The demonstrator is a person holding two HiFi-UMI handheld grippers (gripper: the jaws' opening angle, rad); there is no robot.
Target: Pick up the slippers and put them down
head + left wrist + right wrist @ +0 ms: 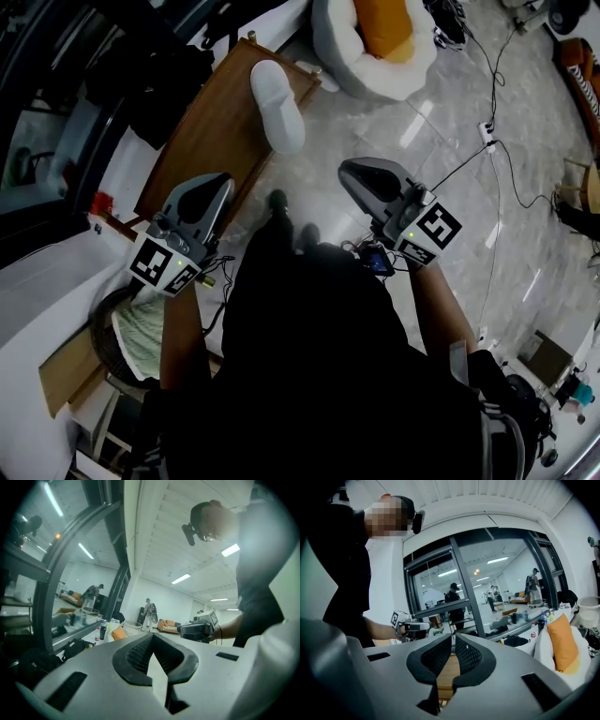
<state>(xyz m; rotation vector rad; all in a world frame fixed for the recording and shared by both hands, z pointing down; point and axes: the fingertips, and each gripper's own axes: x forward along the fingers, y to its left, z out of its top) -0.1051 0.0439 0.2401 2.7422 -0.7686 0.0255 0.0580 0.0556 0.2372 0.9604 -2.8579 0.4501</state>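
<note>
One white slipper (278, 105) lies on a brown wooden table (211, 141) ahead of me in the head view. My left gripper (217, 183) is held level just short of the table's near edge, below and left of the slipper. Its jaws meet at the tips (153, 638) with nothing between them. My right gripper (352, 171) hangs over the marble floor, right of the table and below the slipper, and it is shut and empty too (453, 638). Wood (446, 667) shows through the slit under its jaws. No second slipper is in sight.
A round grey-and-white cushion bed with an orange pillow (380, 37) sits on the floor beyond the table. Cables and a power strip (486, 133) run across the floor at right. A basket with green cloth (131, 337) stands at lower left, by a glass wall.
</note>
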